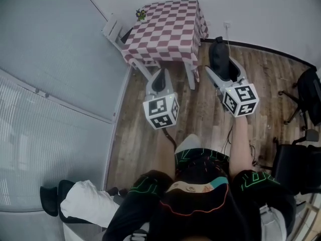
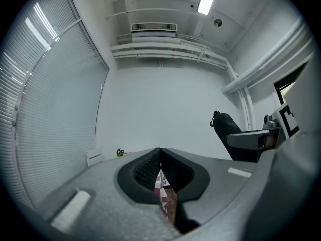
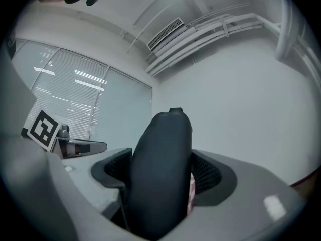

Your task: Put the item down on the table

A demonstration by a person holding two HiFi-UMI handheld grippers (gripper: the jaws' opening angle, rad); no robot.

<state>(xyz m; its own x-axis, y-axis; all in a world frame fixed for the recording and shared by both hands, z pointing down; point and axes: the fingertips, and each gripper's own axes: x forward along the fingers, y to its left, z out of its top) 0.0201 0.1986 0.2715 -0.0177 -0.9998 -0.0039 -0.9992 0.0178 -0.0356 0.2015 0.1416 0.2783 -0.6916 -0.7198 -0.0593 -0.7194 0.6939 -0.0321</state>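
A smooth black oblong item (image 1: 219,55) stands upright between the jaws of my right gripper (image 1: 223,70), which is shut on it. In the right gripper view the black item (image 3: 159,174) fills the gap between the pads (image 3: 206,177). The table (image 1: 165,26), under a maroon-and-white checked cloth, stands ahead of both grippers, and the item hangs over the wooden floor off its right corner. My left gripper (image 1: 159,78) is shut and holds nothing; its jaws meet at the tip (image 2: 160,150). From the left gripper view the black item (image 2: 226,128) shows at the right.
A small green toy (image 1: 141,15) sits at the table's far left corner, also seen as the green toy (image 2: 120,152). A white chair (image 1: 113,31) stands left of the table. Black office chairs (image 1: 308,97) stand at the right. A white bundle (image 1: 88,202) lies by my left leg.
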